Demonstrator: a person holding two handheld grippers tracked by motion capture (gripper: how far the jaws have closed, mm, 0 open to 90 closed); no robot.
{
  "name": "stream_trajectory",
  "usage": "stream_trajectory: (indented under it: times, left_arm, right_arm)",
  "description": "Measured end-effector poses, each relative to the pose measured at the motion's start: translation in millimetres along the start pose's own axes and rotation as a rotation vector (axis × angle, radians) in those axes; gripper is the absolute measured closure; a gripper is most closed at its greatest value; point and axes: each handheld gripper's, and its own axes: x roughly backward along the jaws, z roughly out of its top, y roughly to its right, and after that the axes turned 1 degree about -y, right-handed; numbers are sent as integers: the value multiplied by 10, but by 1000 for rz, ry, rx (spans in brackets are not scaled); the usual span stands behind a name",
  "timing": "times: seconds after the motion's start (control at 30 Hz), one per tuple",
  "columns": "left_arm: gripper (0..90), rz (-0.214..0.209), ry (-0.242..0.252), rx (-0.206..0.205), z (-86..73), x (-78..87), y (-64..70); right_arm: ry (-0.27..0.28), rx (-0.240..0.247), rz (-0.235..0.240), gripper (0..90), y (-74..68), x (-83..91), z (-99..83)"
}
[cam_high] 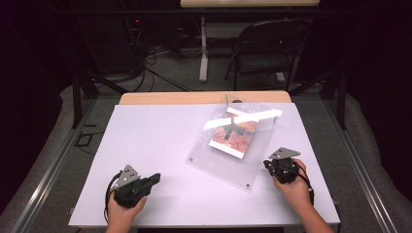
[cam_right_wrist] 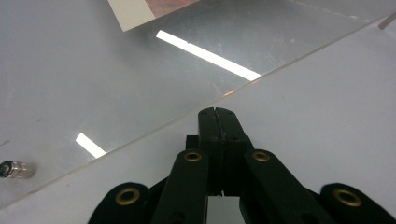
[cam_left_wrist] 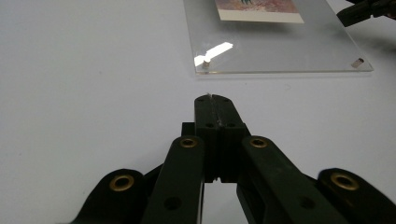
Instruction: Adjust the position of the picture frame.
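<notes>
photo (cam_right_wrist: 140, 9) in the acrylic frame (cam_right_wrist: 116, 84) cut off at top edge, picture detail too blurred to tell

Bright overhead light; glare streaks on acrylic frame (cam_high: 252, 162); dark, soft surroundings.

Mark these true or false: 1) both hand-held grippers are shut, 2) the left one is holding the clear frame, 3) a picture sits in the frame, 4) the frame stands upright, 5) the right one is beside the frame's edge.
1) True: the left hand-held gripper and the right hand-held gripper both have their jaws pressed together.
2) False: it is shut on nothing and sits short of the clear frame.
3) True: a picture shows through it.
4) False: the frame lies flat on the white table.
5) True: its tip is next to the frame's edge.
</notes>
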Motion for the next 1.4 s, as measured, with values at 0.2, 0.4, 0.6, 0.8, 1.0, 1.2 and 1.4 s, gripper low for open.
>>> stream_trajectory:
  times: [0.2, 0.4, 0.6, 0.8, 1.0, 1.2, 1.4]
  left_arm:
    - [900, -3, -4, 6, -6, 1, -17]
    - [890, -1, -5, 11, -7, 5, -23]
    - [704, 6, 9, 31, -8, -11, -28]
    - [506, 12, 23, 48, -13, -28, -60]
    - [444, 13, 28, 45, -17, -32, -64]
    - [425, 16, 16, 33, -15, -29, -56]
    - [419, 17, 9, 32, -18, -27, -56]
  right_arm:
    - [-13, 2, -5, 900, 5, -47, 19]
    - [-50, 23, -4, 900, -40, -96, 30]
    - [-54, 18, 7, 900, -47, -92, 27]
    - [-55, 32, 22, 900, -99, -95, 44]
    - [-56, 65, 54, 900, -219, -126, 105]
    - [-56, 119, 108, 900, -436, -208, 234]
    - [-50, 147, 150, 900, -586, -286, 336]
